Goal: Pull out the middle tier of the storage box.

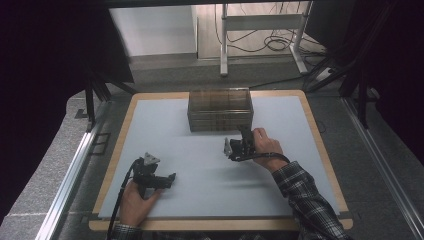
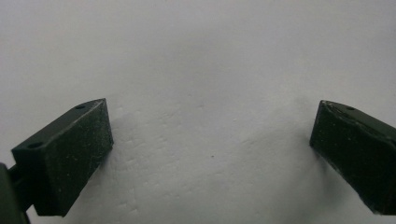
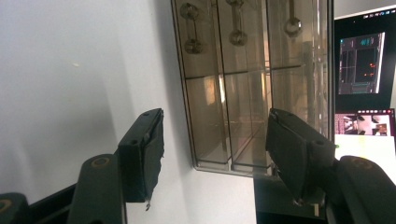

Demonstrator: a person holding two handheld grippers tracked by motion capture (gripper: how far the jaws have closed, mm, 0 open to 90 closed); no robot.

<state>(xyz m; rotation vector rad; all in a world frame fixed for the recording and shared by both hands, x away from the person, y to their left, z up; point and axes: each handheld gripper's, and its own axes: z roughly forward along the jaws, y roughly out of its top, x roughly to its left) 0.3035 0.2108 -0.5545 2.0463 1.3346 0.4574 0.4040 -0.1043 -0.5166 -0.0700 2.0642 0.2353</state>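
1. Biggest thing first: the table point(image 1: 150, 150), a pale matte grey-white sheet with a light wood edge around it. Up close in the left gripper view the surface looks slightly dimpled, almost like foam board.

2. The drawer box point(image 1: 220, 109) is my landmark for everything else. It's a smoky, see-through brownish plastic unit sitting at the far middle of the table, with its long axis across the table. In the right gripper view you can see thin dividers splitting it into narrow drawers, with little round knobs point(image 3: 238, 36) on the fronts. Hard, glossy, square-cornered.

3. The right gripper point(image 1: 243, 133) is just in front of the box's near right corner, pointing at it, so the box lies straight ahead of the claw. That hand is clearly the nearer one. Its jaws are partway open with nothing between the pads; the box's corner sits beyond the gap, not touched as far as I can tell. Seems like a knob or drawer front is what it's going for, so it needs to line up with one narrow drawer.

4. The left gripper point(image 1: 170, 179) is well back from the box, toward the near left, lying low over bare table. Jaws spread wide, holding nothing.
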